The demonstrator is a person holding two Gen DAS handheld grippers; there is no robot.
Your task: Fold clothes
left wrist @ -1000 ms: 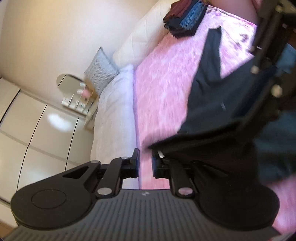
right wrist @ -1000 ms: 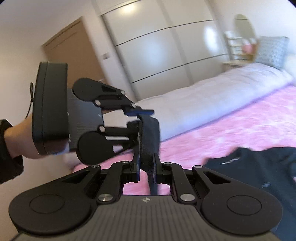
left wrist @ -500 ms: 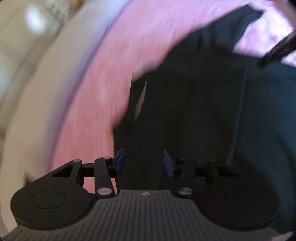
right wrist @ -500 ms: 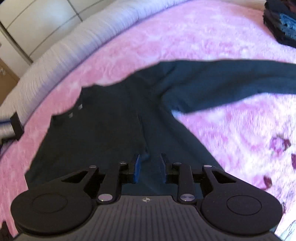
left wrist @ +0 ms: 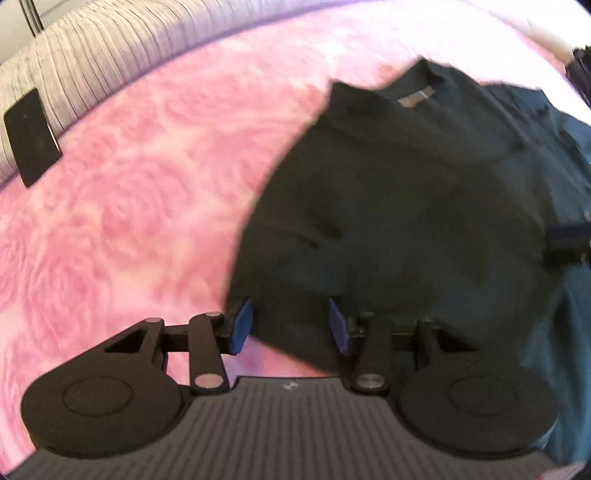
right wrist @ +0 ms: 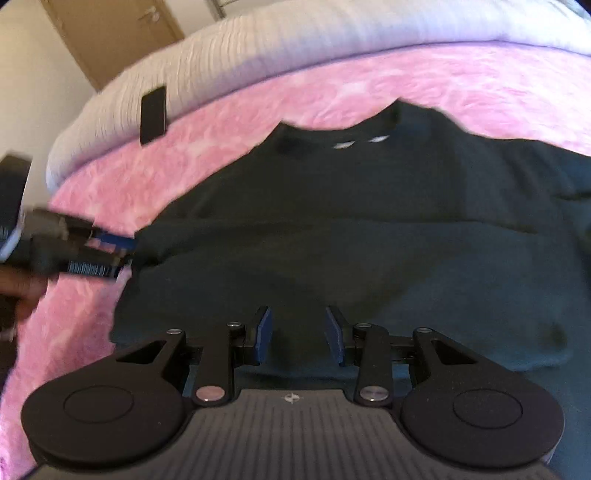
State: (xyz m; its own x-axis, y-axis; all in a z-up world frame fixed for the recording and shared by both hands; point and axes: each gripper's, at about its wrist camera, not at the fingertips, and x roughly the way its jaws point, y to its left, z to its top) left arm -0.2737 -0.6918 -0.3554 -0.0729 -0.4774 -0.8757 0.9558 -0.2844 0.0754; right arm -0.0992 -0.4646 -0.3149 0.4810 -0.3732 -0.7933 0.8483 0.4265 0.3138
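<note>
A dark sweater [left wrist: 406,203] lies spread flat on the pink blanket [left wrist: 129,203], with its neck label [left wrist: 417,98] at the far end. My left gripper [left wrist: 290,317] hovers open over the sweater's near left edge, and the pads do not press the cloth. In the right wrist view the same sweater [right wrist: 351,240] fills the middle. My right gripper [right wrist: 298,328] is low over its near part, jaws opening, with cloth below them but not pinched. The left gripper [right wrist: 110,254] shows there at the sweater's left edge.
A white ribbed duvet [right wrist: 258,48] runs along the far side of the pink blanket [right wrist: 332,85]. A flat black object [right wrist: 153,114] lies on the duvet's edge. A wooden door [right wrist: 110,29] stands behind. A dark clothes pile [left wrist: 581,70] sits at the far right.
Both grippers held the sweater pinched in the air. They came down to the bed, let go and stand open, and the sweater now lies flat on the blanket.
</note>
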